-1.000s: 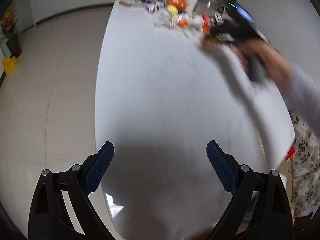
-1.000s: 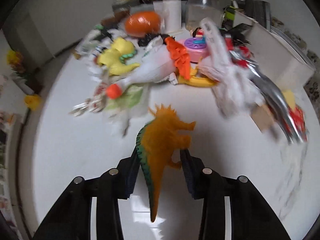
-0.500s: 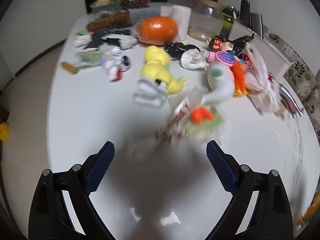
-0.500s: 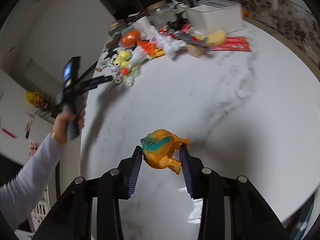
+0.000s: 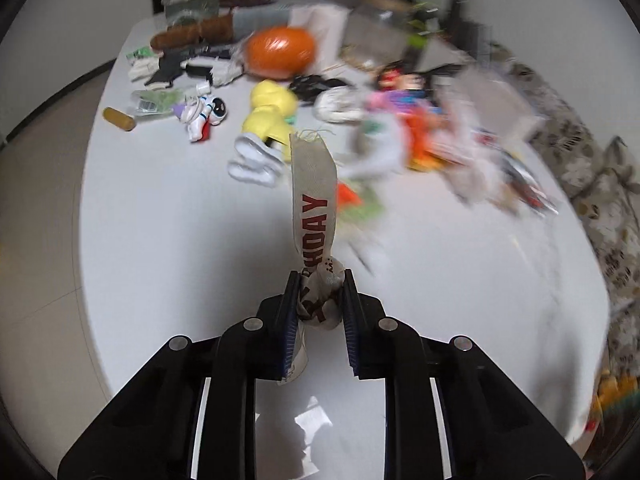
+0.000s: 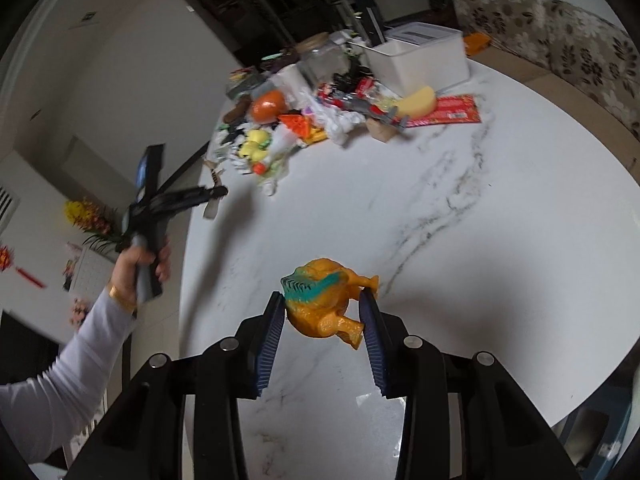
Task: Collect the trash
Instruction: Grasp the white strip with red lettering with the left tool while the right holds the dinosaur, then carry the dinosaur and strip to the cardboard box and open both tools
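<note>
White marble table, toy-and-wrapper clutter at far edge

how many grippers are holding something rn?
2. Left gripper is shut on a printed fabric ribbon, raised over the table. Right gripper clamps the orange dinosaur toy above the marble top.

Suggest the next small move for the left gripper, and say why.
Probably lift and draw it back from the pile. The left gripper is already shut on the printed ribbon, whose free end points toward the yellow toy, while the right gripper is occupied holding the orange dinosaur.
</note>
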The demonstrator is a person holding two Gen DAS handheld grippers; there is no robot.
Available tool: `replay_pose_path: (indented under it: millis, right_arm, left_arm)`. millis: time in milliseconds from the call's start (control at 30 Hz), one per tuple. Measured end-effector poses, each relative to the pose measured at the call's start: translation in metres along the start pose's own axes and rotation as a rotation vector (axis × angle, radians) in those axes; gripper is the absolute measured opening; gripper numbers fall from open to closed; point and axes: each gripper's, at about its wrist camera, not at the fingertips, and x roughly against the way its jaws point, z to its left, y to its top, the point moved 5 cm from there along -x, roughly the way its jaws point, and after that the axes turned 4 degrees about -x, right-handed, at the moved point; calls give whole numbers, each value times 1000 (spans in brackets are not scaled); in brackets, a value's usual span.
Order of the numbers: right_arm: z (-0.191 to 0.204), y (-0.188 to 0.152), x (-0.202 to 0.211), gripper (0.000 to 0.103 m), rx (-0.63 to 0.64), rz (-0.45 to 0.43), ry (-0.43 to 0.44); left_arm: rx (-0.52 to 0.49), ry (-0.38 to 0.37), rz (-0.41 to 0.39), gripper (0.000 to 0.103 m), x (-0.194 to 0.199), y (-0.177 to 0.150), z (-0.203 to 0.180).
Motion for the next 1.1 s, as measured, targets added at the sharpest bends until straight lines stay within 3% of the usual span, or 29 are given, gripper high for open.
replay_pose_path:
  millis: [100,300,467,633,800,1033,1067,1100]
  right_arm:
    - [4,-5,9,39,53,16,31]
    - [1,-41,36,39,170,110,118]
    - [-33,-98,61,39,238,239,155]
    - [-90,-159,69,39,266,369,119]
    - [-165,-214,46,39,249,481,34]
    - [-264,-275,-32,41,256,579,-84]
    - [-276,-281,-44,47,261,586,-112]
    - [-290,-285,-56,66,262,595,-164]
  left_arm:
    - [-43,-25,-12,20,36,-42,-38]
    - [-58,-116,34,20,119,-182,-150]
    - [38,-171,114,20,127,-277,-231]
    - [169,-242,215,20,83,-357,-300]
    - [278,-271,298,20,11,-417,-338]
    - [391,-211,432,21,-117,-481,-357]
    - [407,-198,453,36,-130,-488,-359]
    - [421,-166,493,62,-145,-496,-359]
